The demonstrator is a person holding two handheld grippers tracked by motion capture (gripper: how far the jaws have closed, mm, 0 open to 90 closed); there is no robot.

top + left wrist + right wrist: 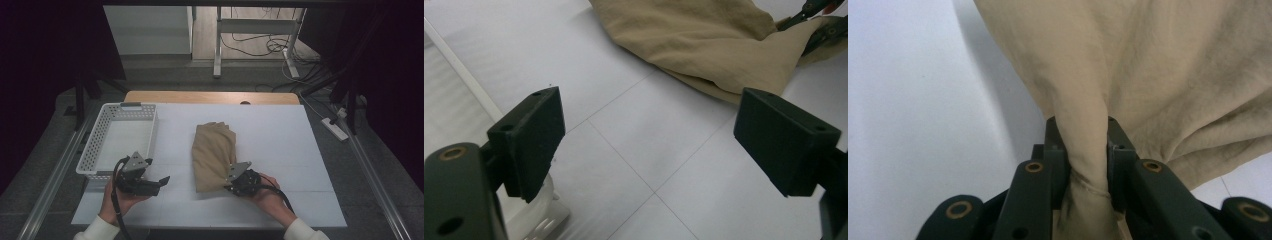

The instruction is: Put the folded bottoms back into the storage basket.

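We are looking at a tan cloth point(212, 152) lying folded on the white desk point(280, 135), its long axis running from the near edge toward the far edge, right of a white basket point(120, 137). Our right claw point(231, 184) is pinching the cloth's near right corner, the fabric bunched tight between the jaws in the right gripper view point(1083, 150). The right hand point(267, 192) is reaching in from the lower right, claw pointing left and away. Our left claw point(162, 181) is hovering over bare desk just beside the basket's near corner, jaws spread wide and holding nothing, pointing right toward the cloth point(704, 45). The left hand point(120, 197) is gripping it from below.
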